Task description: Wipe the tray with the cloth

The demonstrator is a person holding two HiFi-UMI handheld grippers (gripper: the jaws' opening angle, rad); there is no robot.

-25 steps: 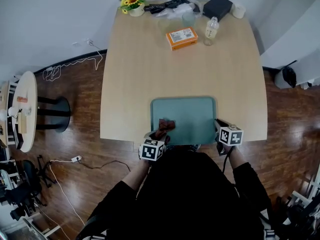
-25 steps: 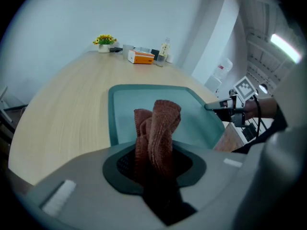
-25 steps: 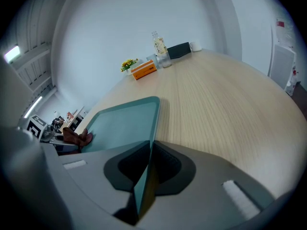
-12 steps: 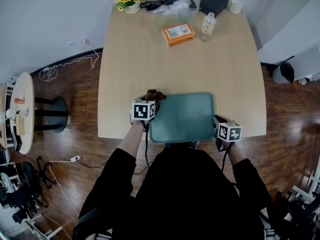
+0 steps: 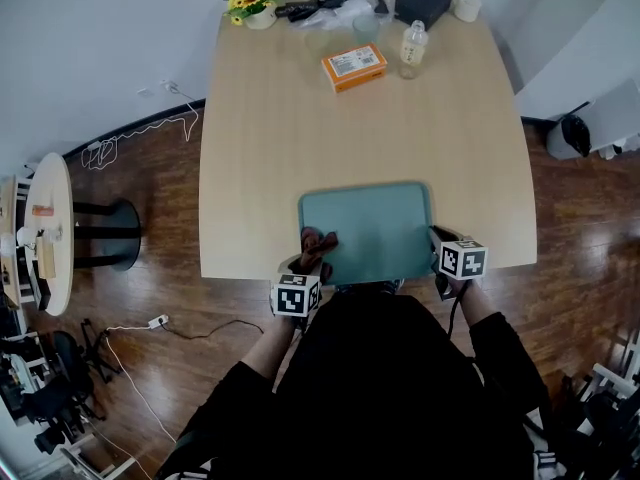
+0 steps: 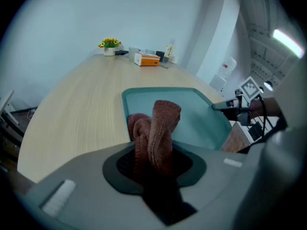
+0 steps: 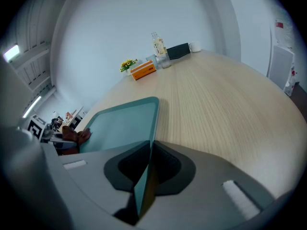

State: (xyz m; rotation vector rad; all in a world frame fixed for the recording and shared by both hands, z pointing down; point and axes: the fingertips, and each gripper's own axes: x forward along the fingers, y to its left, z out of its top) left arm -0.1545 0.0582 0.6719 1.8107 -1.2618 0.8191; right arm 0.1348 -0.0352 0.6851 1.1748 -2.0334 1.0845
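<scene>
The tray (image 5: 385, 218) lies at the table's (image 5: 300, 118) 6 o'clock edge. The cloth (image 5: 317, 245) is back at its 8 o'clock corner, where it was a second ago. Half a second ago I had it up at the 10 o'clock corner, so one stroke along the left side, out and back, has just ended. I judge that strip wiped, with the middle and right of the tray still to do. My left gripper (image 5: 311, 260) is closed narrow on the bunched cloth, which stands up out of the jaws in its own view. It reaches in from the near edge, pointing steeply down toward 12 o'clock. My right gripper (image 5: 438, 238) has kept its place. Its jaws pinch the tray's rim at 4 o'clock, tilted down the same way, holding the tray steady.
</scene>
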